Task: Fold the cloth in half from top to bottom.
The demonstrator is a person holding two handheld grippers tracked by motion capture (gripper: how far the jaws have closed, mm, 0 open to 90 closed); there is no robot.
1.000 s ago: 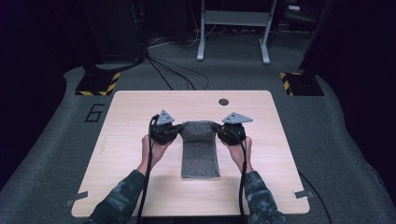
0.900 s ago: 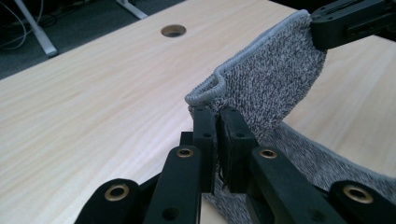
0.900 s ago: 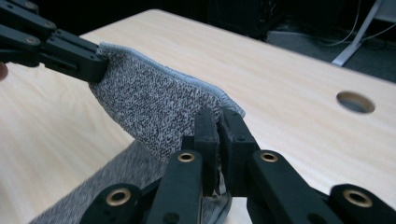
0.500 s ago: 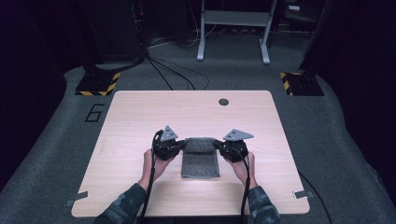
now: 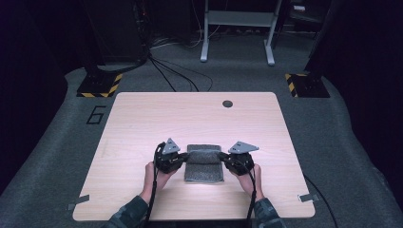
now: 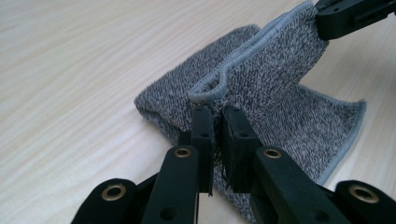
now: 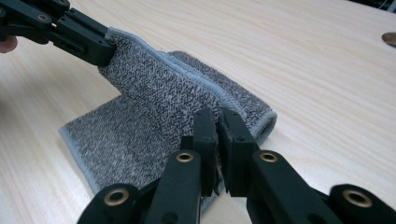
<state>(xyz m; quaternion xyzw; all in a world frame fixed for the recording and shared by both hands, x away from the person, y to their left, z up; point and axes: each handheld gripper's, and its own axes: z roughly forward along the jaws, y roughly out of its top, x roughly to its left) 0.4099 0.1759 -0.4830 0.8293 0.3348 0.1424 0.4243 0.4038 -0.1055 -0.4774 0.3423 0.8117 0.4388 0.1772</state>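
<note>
Two corners of the grey towel [image 5: 204, 164] on the desk [image 5: 142, 123] are pinched, one by the left hand-held gripper [image 6: 215, 122], one by the right hand-held gripper [image 7: 217, 122], so both should move evenly to fold it flat, though the fold hides the layer beneath.

Numeral "6" [image 5: 96, 114], dark on the grey floor [image 5: 57, 142], just beyond the far-left corner of the bench [image 5: 142, 109].
</note>
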